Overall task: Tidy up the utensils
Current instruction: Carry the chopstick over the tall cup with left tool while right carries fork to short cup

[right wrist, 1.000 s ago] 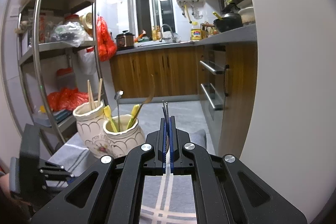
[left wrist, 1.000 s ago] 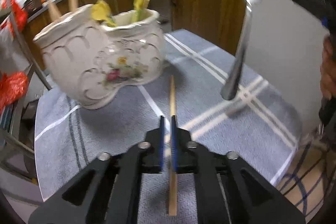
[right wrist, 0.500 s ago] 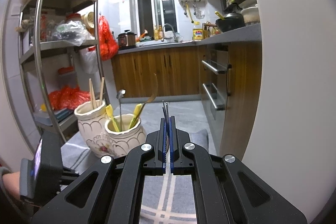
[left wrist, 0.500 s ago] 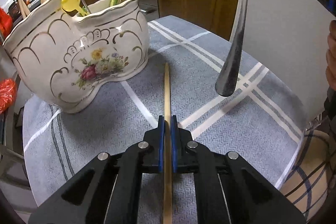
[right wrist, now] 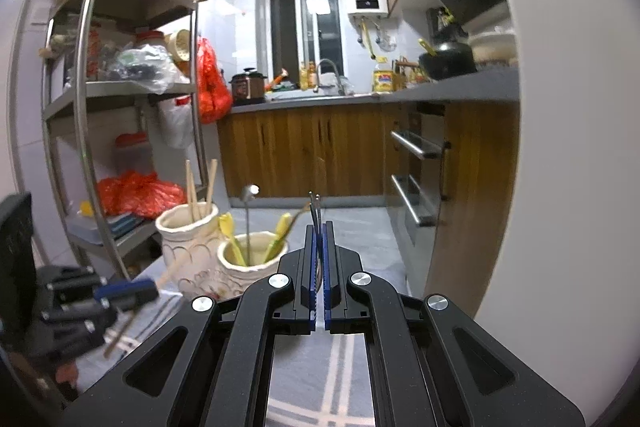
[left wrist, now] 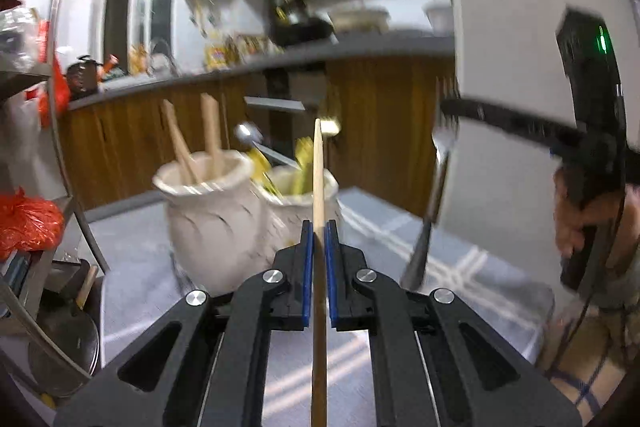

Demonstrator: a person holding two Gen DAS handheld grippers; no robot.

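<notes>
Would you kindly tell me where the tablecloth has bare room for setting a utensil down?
The grey tablecloth lies bare to the right of the double ceramic holder, out to its edge by the white wall, and along the near white stripes. It is crowded at the left, around the holder and the left gripper.

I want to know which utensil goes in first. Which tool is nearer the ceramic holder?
Left. The left tool, shut on a chopstick, is close in front of the ceramic holder; the right tool, gripping a fork, hangs farther back.

Both wrist views face the holder nearby.
</notes>
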